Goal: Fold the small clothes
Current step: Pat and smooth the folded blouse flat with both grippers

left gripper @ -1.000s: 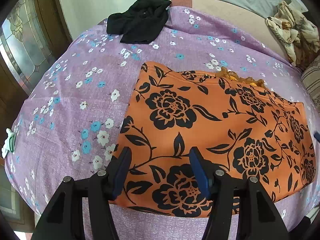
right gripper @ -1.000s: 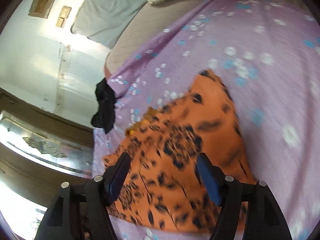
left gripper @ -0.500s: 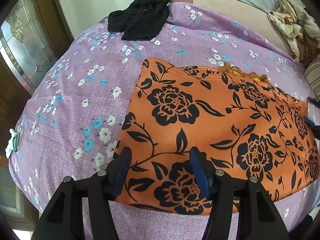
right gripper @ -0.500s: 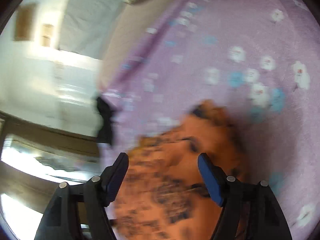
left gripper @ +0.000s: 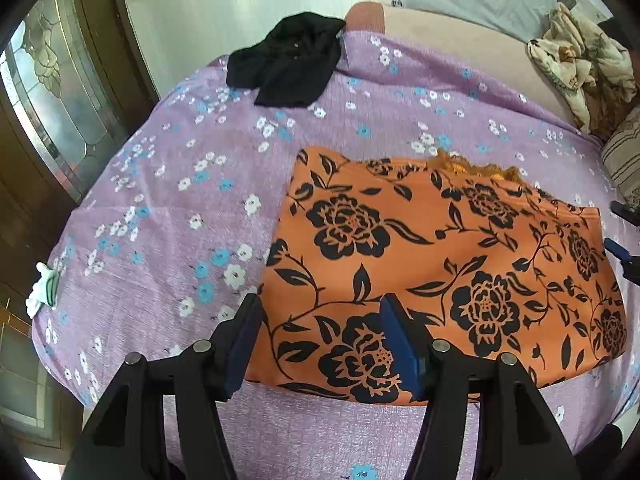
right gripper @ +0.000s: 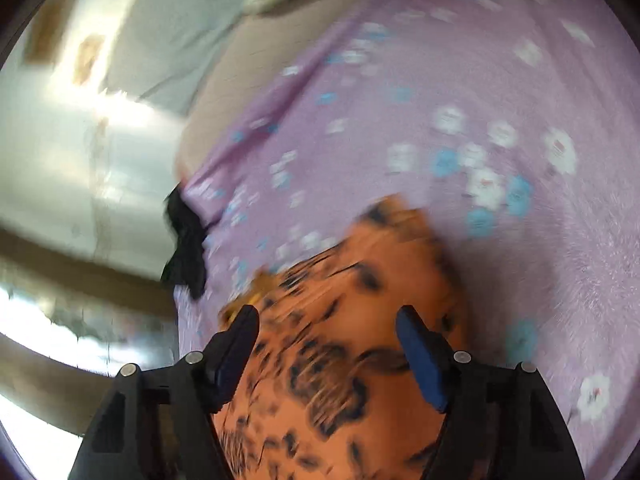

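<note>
An orange garment with black flowers (left gripper: 444,256) lies flat and folded on the purple flowered bedspread (left gripper: 168,216). Above its near left corner hovers my left gripper (left gripper: 320,316), open, with nothing between its blue pads. At the right edge of the left wrist view the tips of my right gripper (left gripper: 618,232) show beside the garment's far right corner. In the blurred right wrist view, my right gripper (right gripper: 328,328) stands open over the same orange garment (right gripper: 340,340), apart from the cloth.
A crumpled black garment (left gripper: 292,60) lies at the bed's far edge, also in the right wrist view (right gripper: 186,240). A beige patterned bundle (left gripper: 580,60) and a striped pillow (left gripper: 624,160) sit at the far right. A glass-panelled door (left gripper: 44,100) stands left.
My left gripper has risen and drawn back, so more of the bed shows. My right gripper swung across the garment's corner; its tips have come into the left wrist view.
</note>
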Available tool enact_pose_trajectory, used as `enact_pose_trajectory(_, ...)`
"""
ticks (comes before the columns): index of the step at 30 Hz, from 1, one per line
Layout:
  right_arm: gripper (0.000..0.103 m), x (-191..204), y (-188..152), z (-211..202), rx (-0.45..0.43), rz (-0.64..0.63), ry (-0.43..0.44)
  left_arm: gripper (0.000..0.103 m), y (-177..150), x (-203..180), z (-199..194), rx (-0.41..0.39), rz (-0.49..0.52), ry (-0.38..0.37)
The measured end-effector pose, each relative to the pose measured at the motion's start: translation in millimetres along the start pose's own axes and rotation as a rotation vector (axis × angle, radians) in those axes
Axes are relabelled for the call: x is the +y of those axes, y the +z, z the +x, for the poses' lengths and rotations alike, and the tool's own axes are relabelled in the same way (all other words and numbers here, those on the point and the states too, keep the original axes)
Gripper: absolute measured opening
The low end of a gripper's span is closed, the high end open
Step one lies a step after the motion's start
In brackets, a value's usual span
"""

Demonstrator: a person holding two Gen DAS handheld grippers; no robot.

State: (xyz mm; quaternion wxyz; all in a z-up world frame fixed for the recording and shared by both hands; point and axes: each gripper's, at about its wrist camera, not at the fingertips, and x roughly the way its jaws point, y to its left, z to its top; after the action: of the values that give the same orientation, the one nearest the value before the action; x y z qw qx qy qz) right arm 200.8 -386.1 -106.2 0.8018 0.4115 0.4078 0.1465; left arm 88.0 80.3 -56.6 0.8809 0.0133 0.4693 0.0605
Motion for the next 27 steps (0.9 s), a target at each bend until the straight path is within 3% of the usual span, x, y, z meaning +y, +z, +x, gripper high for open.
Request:
enact_pose_trajectory(3,0.075,15,-24,-9,0.037,-0.05,0.043,0.063,0,3,-7,-0.009,-0.011,-0.005)
enact_pose_trajectory(7,0.075,-10,-54,-4,0.112,-0.057,-0.076,0.063,-2,4,-14,-0.018,-0.013,-0.009)
enact_pose_trajectory(9,0.075,-20,-57,0,0.086,-0.039,-0.057,0.063,-3,5,-18,-0.025,-0.012,-0.008)
enact_pose_trajectory(12,0.075,-5,-56,-10,0.071,-0.071,-0.108,0.063,-1,7,-26,-0.04,-0.014,-0.009)
enact_pose_trajectory(16,0.079,8,-65,-19,0.075,-0.131,-0.063,0.063,0,9,-33,-0.058,-0.026,-0.012)
enact_pose_trajectory(19,0.08,-11,-75,-5,0.121,-0.115,-0.157,0.063,0,10,-37,-0.063,-0.032,-0.016)
enact_pose_trajectory(27,0.081,9,-79,-13,0.086,-0.17,-0.115,0.063,0,11,-51,-0.094,-0.032,-0.015)
